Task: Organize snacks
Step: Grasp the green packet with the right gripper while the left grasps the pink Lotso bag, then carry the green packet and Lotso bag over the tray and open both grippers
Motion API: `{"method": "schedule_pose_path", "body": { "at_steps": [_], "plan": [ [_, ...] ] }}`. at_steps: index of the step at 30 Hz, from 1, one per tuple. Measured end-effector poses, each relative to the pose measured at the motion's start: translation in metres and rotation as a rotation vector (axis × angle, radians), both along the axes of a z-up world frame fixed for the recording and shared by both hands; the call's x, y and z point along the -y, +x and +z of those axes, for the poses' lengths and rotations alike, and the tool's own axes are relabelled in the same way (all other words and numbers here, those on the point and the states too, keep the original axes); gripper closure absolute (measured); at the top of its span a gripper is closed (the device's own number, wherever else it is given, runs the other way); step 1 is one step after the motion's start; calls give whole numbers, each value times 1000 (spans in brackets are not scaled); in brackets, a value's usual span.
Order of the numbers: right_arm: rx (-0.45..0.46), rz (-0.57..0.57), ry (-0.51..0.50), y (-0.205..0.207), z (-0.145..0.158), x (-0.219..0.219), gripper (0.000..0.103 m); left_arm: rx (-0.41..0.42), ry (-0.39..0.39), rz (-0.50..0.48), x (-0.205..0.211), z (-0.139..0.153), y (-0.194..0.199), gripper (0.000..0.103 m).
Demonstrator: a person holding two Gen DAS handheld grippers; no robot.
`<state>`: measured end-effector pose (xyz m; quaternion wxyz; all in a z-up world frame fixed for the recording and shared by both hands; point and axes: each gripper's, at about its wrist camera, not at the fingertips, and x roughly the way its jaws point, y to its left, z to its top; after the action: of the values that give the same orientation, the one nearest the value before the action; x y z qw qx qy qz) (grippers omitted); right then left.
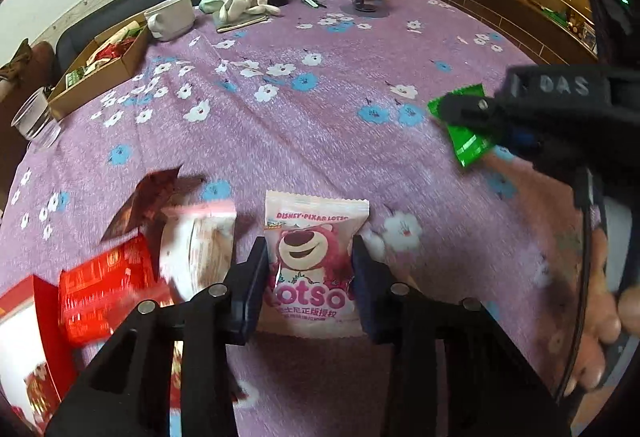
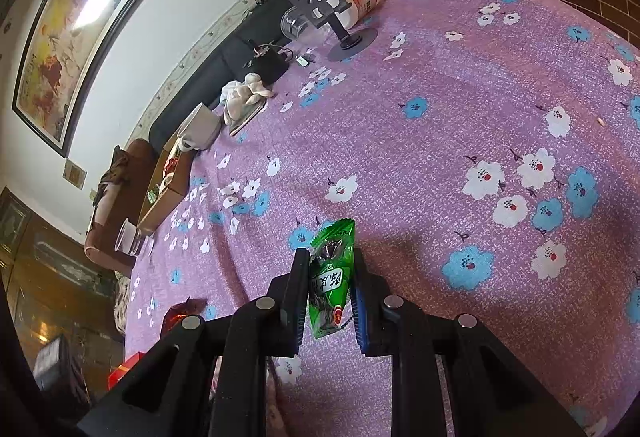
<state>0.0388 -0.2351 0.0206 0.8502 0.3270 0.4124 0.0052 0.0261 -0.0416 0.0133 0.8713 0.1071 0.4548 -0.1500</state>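
Left wrist view: left gripper [image 1: 310, 269] jaws bracket the pink Lotso packet [image 1: 314, 257] lying on the desk [image 1: 320, 117], pads at its edges; firm grasp not certain. Red packets [image 1: 104, 293] wait nearby. Cardboard box [image 1: 100, 65] at the far edge already contains several snacks, so sorting looks partway done. Right wrist view: right gripper [image 2: 330, 289] jaws clenched on the green packet [image 2: 332, 285], lifted over the desk, not yet boxed.
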Motion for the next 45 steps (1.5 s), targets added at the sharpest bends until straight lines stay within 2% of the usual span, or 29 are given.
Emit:
{"method": "schedule_pose_path", "body": {
  "at_steps": [4, 14, 24, 36, 41, 45],
  "plan": [
    [3, -10, 3, 0, -1, 4, 83, 28, -11, 38, -6, 4, -18, 68],
    [42, 2, -32, -3, 5, -2, 83, 264, 26, 143, -32, 56, -87, 68],
    [116, 19, -114, -10, 15, -14, 83, 412, 32, 248, -81, 97, -134, 68],
    [196, 44, -235, -15, 27, -31, 83, 461, 19, 368, -145, 108, -157, 68],
    [221, 67, -246, -20, 31, -38, 83, 449, 6, 400, -166, 101, -162, 68],
    [260, 105, -207, -34, 39, -49, 83, 435, -17, 439, -185, 93, -165, 68]
  ]
}}
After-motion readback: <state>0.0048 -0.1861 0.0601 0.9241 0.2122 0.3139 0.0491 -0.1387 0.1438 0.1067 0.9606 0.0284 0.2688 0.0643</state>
